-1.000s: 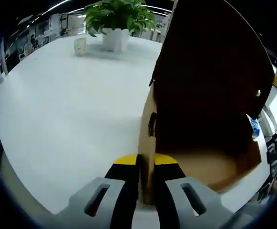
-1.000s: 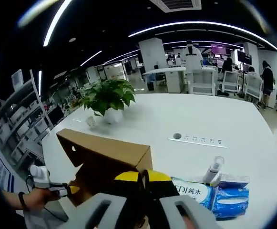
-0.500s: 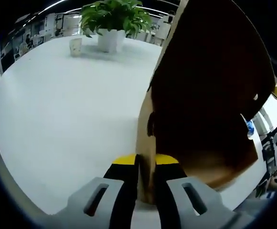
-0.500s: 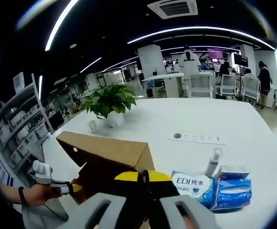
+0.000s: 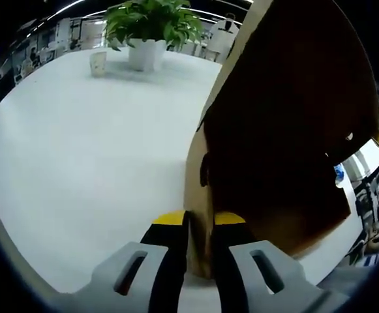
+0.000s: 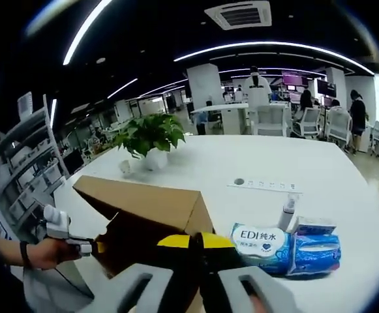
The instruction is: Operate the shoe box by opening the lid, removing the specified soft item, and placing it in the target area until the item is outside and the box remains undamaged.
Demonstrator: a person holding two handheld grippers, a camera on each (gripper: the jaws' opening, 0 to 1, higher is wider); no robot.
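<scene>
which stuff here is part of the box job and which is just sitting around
Job: shoe box, its lid, left gripper, right gripper.

Lying about: potted plant, paper cup, tissue packs, small bottle.

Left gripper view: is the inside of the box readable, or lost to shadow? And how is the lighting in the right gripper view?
Left gripper view: the shoe box interior is nearly black, with no contents discernible; the white table beside it is bright and washed out. Right gripper view: evenly lit, ceiling light strips bow with fisheye distortion, and the tissue pack label is sharp.
</scene>
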